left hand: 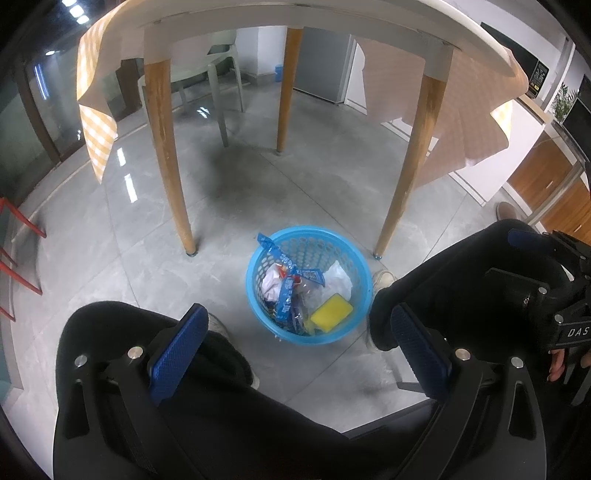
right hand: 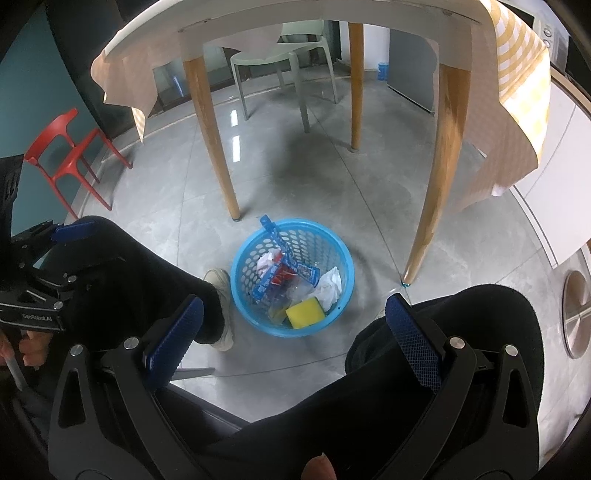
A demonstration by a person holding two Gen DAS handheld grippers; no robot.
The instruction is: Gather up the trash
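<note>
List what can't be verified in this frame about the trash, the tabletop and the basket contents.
- Tabletop: both views look from below, so anything left on it is hidden.
- Basket bottom: sponge, wrappers and tissues cover whatever lies beneath.
- Wrapper print: too small to read.
- Floor near the person: legs and open grippers block it.

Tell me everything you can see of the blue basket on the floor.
The blue basket is round, of what looks like light blue plastic, with a smooth rim and walls pierced by rows of holes. It stands upright on the grey tiled floor, between the person's two feet and just in front of the table's near legs. Inside lie a yellow sponge, crumpled white paper and blue snack wrappers, one strip poking above the rim. Neither gripper touches it; both hang above with fingers apart.
</note>
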